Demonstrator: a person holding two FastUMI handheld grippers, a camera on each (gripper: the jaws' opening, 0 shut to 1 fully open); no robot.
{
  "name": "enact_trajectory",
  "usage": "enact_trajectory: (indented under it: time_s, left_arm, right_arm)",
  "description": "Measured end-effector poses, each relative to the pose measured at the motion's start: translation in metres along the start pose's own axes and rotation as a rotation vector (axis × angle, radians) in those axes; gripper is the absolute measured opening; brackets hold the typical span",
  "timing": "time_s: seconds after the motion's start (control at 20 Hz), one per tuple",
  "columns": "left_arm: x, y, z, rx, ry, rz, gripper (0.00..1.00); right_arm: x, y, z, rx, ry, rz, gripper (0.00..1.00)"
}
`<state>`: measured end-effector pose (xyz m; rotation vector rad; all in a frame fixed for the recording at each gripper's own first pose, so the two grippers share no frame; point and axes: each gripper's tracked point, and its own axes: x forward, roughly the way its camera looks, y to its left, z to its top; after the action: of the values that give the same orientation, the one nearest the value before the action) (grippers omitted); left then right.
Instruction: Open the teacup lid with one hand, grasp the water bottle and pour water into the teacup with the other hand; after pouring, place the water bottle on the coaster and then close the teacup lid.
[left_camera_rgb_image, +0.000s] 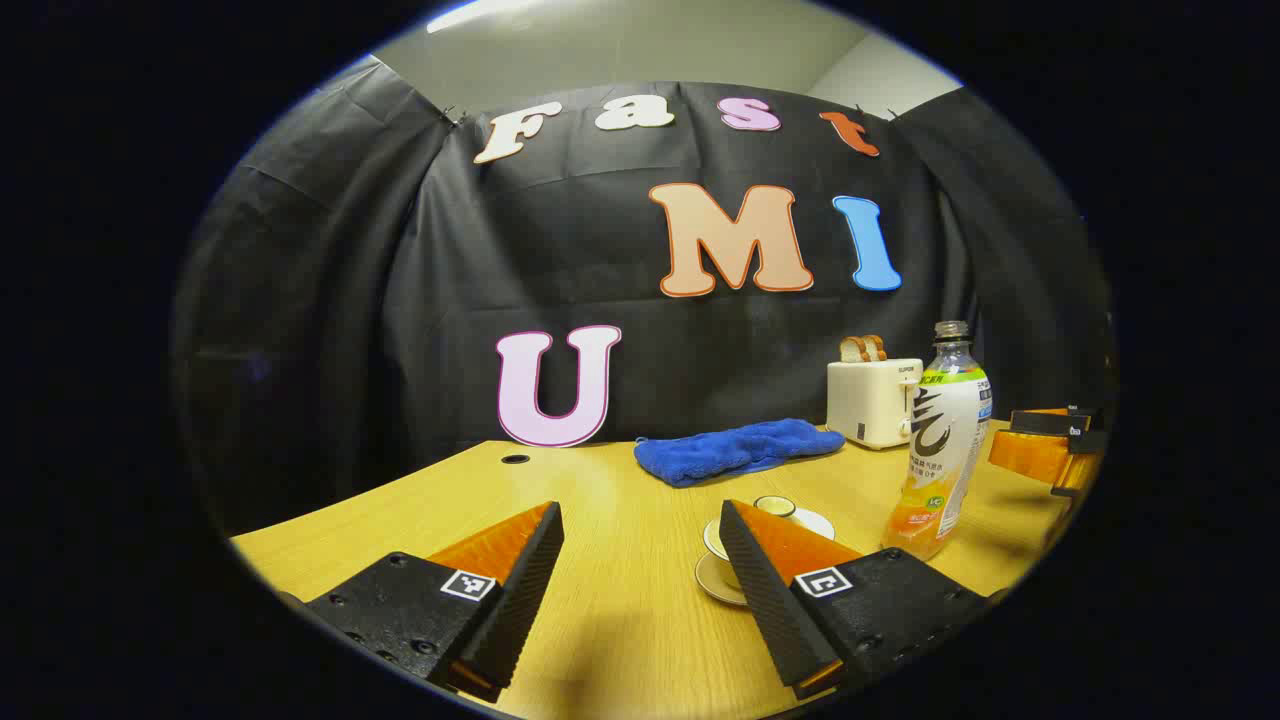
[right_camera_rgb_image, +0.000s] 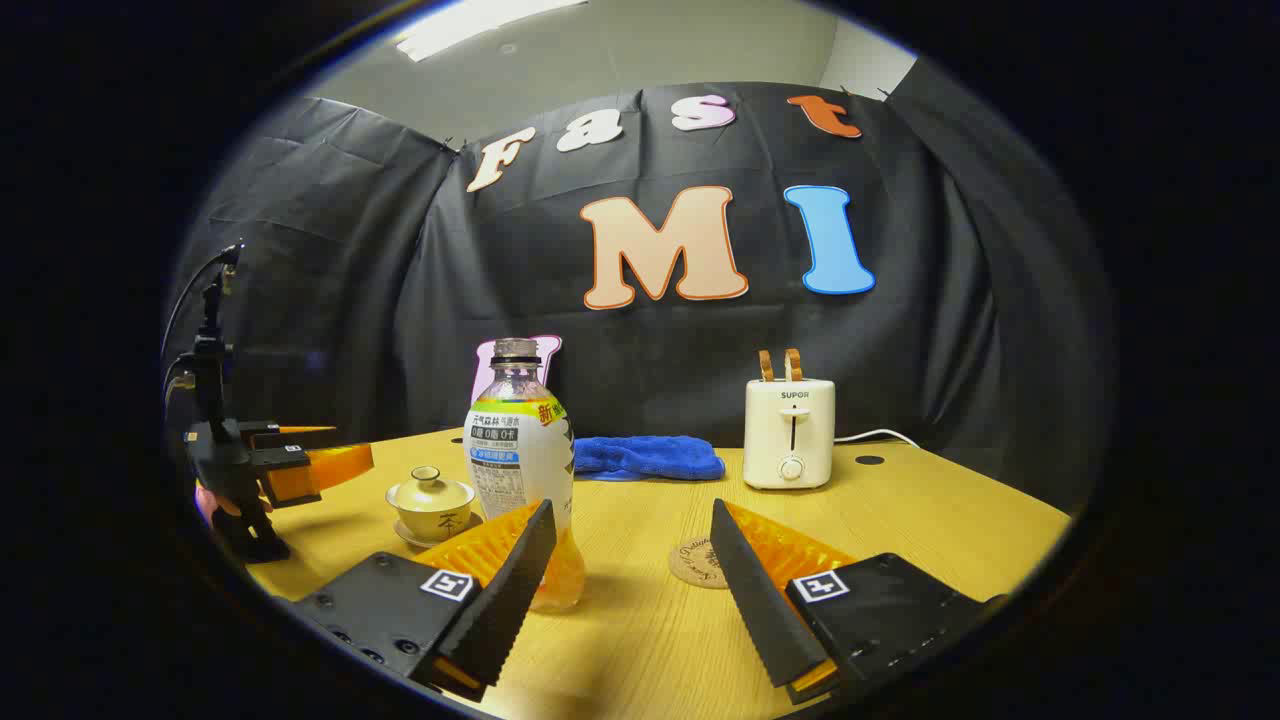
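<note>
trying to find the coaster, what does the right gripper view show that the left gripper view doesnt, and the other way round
Right gripper view alone: the round coaster on the table between its open fingers, the toaster's cord, and the left gripper beside the teacup.

Left gripper view alone: the right gripper behind the bottle, and its own finger covering part of the lidded teacup.

Both: water bottle, teacup, blue cloth, toaster, wooden table.

Teacup (right_camera_rgb_image: 431, 504) left of water bottle (right_camera_rgb_image: 520, 462), coaster (right_camera_rgb_image: 697, 562) right, toaster (right_camera_rgb_image: 789, 432) behind.
</note>
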<state>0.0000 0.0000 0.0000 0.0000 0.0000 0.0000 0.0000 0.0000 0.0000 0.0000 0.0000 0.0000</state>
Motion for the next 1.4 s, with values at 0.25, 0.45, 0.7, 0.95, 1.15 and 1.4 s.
enact_trajectory:
  time_s: [0.25, 0.45, 0.7, 0.95, 1.15, 1.4]
  left_arm:
    - [-0.0002, -0.0008, 0.0005, 0.0, 0.0, 0.0, 0.92]
    - [0.0002, -0.0005, 0.0002, 0.0, 0.0, 0.001, 0.92]
    - [0.0013, -0.0007, -0.0002, 0.0, 0.0, 0.001, 0.92]
    - [0.0025, -0.001, -0.0007, -0.001, 0.001, 0.001, 0.92]
    - [0.0031, -0.0006, -0.0003, 0.0, 0.002, 0.001, 0.92]
    - [0.0037, -0.0017, -0.0004, -0.001, 0.002, -0.003, 0.92]
  right_arm:
    - [-0.0004, 0.0002, -0.0004, 0.0, 0.0, 0.0, 0.95]
    - [-0.0006, 0.0003, -0.0006, 0.0, 0.0, 0.0, 0.94]
    - [0.0009, 0.0003, -0.001, 0.0, 0.0, 0.0, 0.98]
    - [0.0009, 0.0, -0.0016, 0.0, 0.0, -0.001, 0.94]
    - [0.0023, 0.0003, -0.0016, 0.0, 0.0, -0.002, 0.94]
    - [0.0017, -0.0003, -0.0016, 0.0, 0.0, -0.003, 0.94]
